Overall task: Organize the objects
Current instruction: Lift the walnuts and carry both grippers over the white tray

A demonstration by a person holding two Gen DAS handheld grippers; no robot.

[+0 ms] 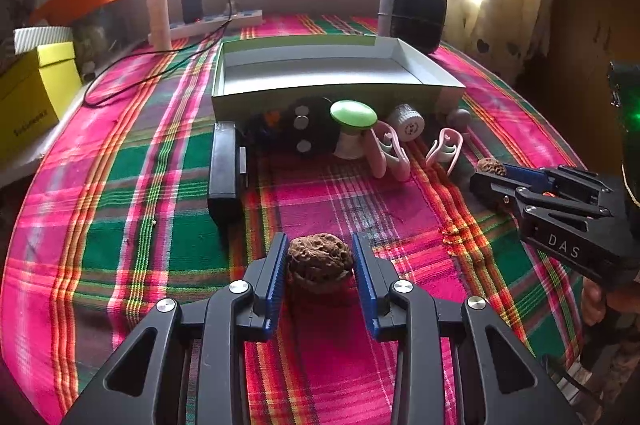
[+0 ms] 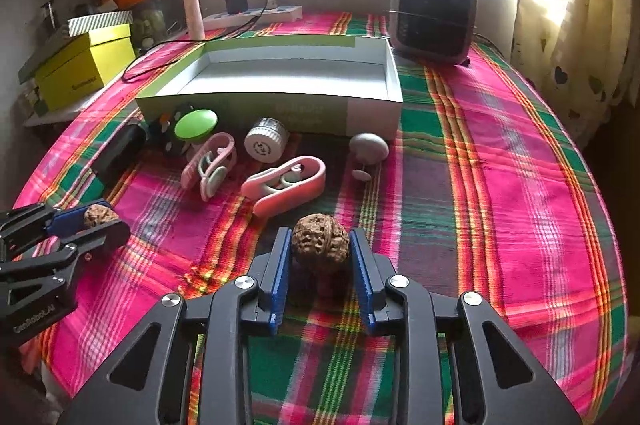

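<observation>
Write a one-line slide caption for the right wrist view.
Right gripper closes on a walnut on the plaid cloth, with the empty box behind.

2 walnuts [image 2: 319, 239], 2 pink clips [image 2: 285, 188], 1 box [image 2: 276, 113]

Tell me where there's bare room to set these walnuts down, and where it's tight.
The shallow white cardboard tray is empty inside. The plaid cloth right of it, below the grey fan heater, is bare too. It is crowded along the tray's front wall: green-capped mushroom toy, white ribbed jar, two pink clips, grey pebble.
</observation>
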